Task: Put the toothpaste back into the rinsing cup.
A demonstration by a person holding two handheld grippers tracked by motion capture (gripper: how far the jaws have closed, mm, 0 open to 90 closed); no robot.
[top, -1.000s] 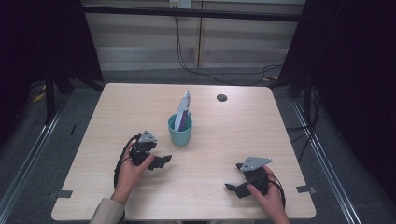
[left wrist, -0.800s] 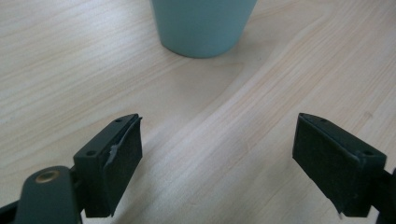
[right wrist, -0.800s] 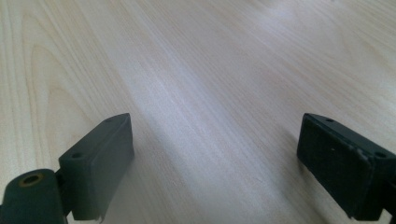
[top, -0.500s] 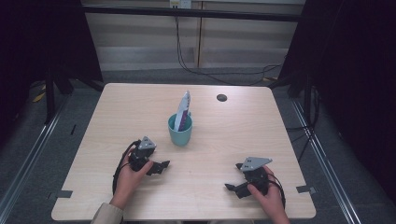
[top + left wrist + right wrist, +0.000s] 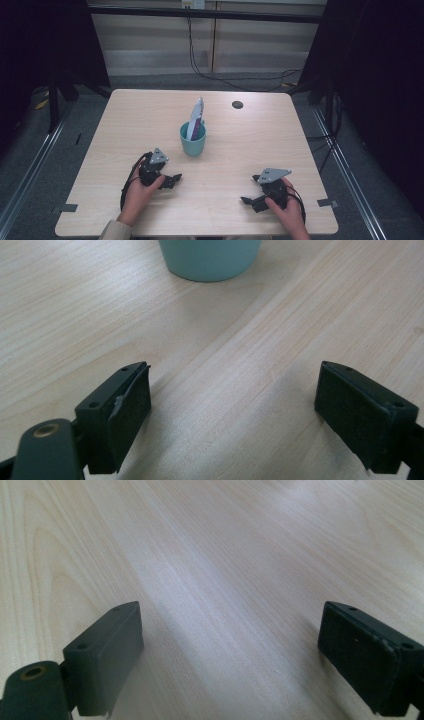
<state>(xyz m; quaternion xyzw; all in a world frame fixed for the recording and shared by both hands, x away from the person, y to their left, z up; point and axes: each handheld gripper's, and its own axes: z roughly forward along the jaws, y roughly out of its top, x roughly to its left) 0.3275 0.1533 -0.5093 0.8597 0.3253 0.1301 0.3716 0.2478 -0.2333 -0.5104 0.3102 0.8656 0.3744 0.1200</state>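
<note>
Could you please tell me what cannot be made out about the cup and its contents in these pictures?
- Cup: the left gripper view's top edge cuts off its rim and contents.
- Packet in the cup: in the high view its print is too small to read, and the cup wall hides its lower end.
- Dark round spot on the table: too small to identify.

Black tongs, grey three-cornered plates, black cables, pale sleeve
</note>
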